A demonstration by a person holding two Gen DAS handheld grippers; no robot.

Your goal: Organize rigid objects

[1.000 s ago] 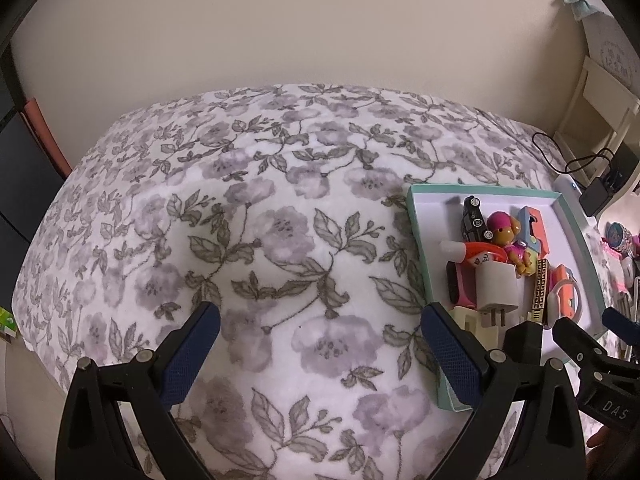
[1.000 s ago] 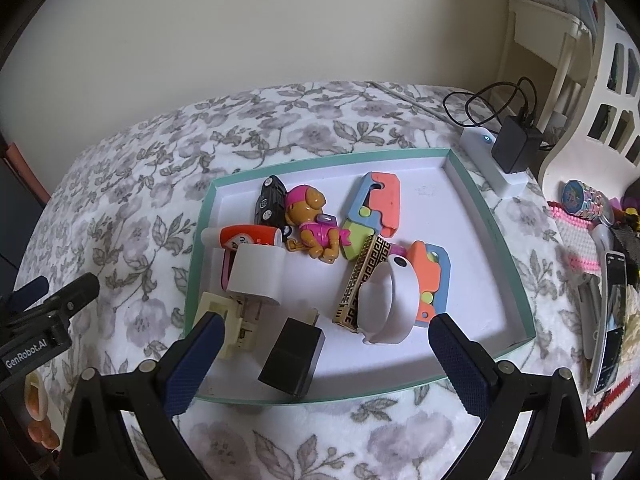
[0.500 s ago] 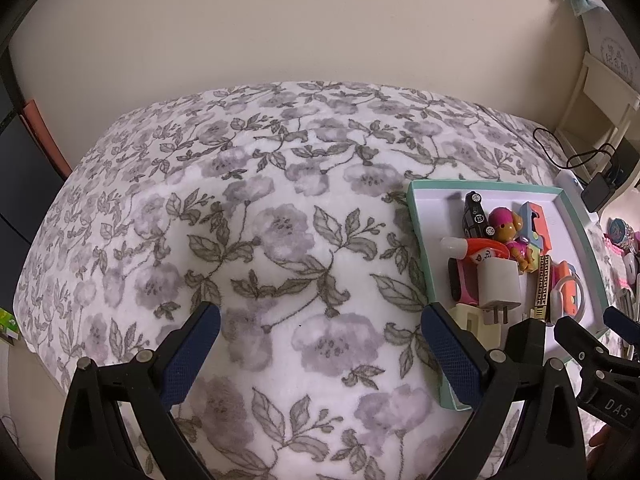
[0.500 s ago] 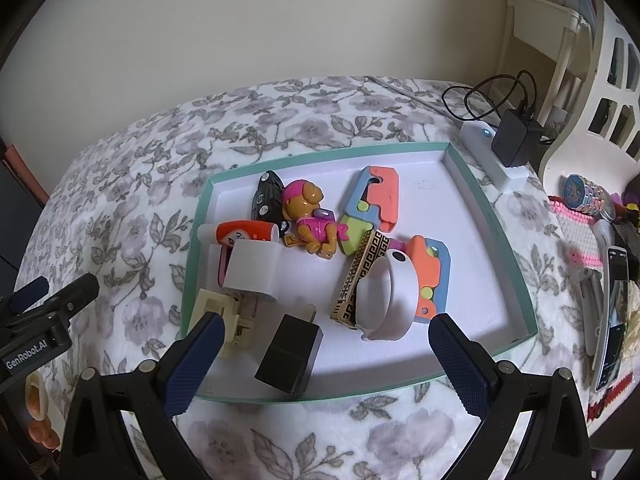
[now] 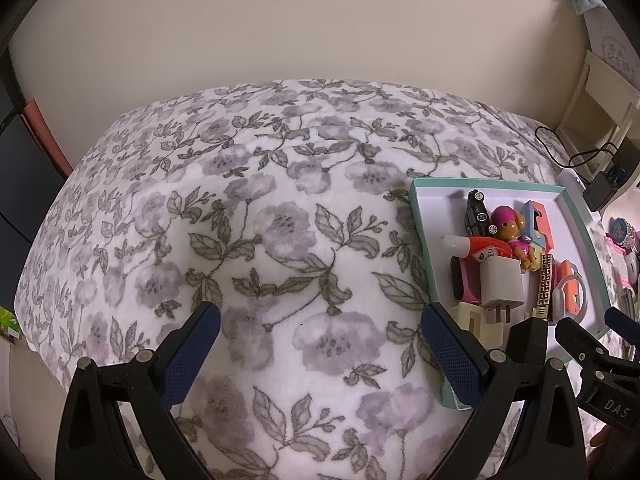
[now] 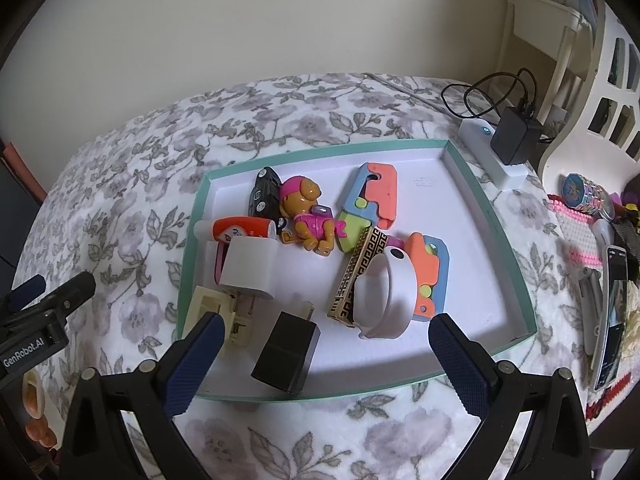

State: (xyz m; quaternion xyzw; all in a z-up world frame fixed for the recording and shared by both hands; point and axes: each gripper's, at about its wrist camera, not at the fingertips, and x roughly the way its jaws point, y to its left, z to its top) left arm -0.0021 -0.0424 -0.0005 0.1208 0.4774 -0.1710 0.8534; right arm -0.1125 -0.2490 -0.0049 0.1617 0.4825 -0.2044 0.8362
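Observation:
A teal-rimmed white tray [image 6: 496, 216] lies on the floral bedspread and holds several small objects: a white charger [image 6: 250, 268], a black charger [image 6: 286, 354], a pink toy dog [image 6: 310, 214], a black toy car [image 6: 264, 194], an orange tube [image 6: 240, 230], a white ring [image 6: 380, 296], a gold patterned bar [image 6: 358, 276] and orange-blue pieces [image 6: 376, 196]. My right gripper [image 6: 322, 350] is open and empty, hovering over the tray's near edge. My left gripper [image 5: 320, 340] is open and empty over bare bedspread, left of the tray [image 5: 424, 236].
A white power strip with a black adapter [image 6: 514, 140] and cable lies beyond the tray's far right corner. Clutter, including a phone [image 6: 612, 316] and pink beads, lies to the right. White furniture [image 6: 560, 40] stands at the right. A wall runs behind the bed.
Both grippers have drawn back and up slightly, so the tray looks a little smaller and farther. Nothing in the tray has moved.

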